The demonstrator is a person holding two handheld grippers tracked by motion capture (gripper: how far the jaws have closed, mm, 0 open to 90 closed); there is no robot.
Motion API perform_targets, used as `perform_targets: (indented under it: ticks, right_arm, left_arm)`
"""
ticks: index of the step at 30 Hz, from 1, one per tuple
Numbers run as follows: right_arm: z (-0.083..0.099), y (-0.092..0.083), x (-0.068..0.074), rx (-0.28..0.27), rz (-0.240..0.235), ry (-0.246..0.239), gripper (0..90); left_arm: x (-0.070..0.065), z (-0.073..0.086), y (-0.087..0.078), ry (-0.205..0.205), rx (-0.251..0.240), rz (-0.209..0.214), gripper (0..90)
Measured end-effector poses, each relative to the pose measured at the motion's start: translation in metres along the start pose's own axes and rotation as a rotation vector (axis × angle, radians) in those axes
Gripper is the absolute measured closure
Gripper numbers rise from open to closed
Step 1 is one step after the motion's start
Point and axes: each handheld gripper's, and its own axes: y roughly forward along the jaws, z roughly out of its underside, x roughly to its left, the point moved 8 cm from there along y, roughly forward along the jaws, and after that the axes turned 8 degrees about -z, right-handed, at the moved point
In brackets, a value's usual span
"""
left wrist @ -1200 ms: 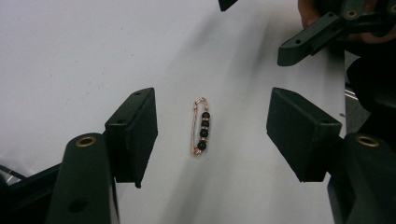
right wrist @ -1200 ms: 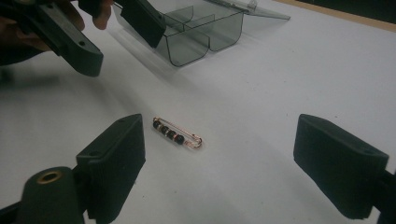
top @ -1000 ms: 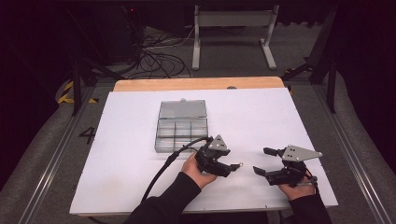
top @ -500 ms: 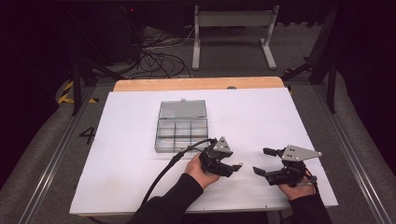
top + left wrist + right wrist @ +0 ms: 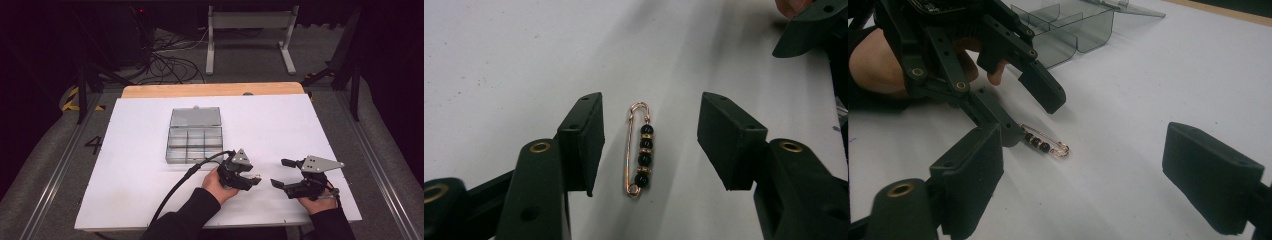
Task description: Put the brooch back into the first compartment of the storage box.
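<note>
A copper safety pin strung with black beads (image 5: pixel 639 150) lies flat on the white table (image 5: pixel 300 125). My left gripper (image 5: pixel 651 130) hangs low over it, one jaw on each side of the pin. The jaws have just been closing, and clear gaps remain between both pads and the pin. In the right gripper view the pin (image 5: pixel 1045 141) lies on the sheet between the left gripper's (image 5: pixel 1030 117) fingers. My right gripper (image 5: pixel 280 173) rests near the table's front right, open and with nothing in it, aimed at the pin from the side.
A clear plastic compartment box (image 5: pixel 194 142) stands with its lid folded back, just behind the left hand, and shows again as the box (image 5: pixel 1068 30) in the right gripper view. The left gripper's cable (image 5: pixel 175 192) trails off the front edge.
The left gripper has sunk a little and shifted slightly toward the right gripper, its jaws narrower around the pin. The right gripper has kept still.
</note>
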Motion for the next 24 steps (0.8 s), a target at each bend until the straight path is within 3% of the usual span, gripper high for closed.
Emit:
perform_targets:
  ticks: [12, 24]
  right_arm:
    - [0.0006, 0.0008, 0.0000, 0.004, -0.004, 0.005, 16.6]
    - [0.0010, 0.0000, -0.0009, 0.000, -0.006, 0.012, 16.6]
  left_arm:
    - [-0.0027, 0.0016, 0.0024, 0.031, 0.017, -0.009, 49.9]
    - [-0.0051, 0.0043, 0.0050, 0.085, 0.057, -0.041, 62.5]
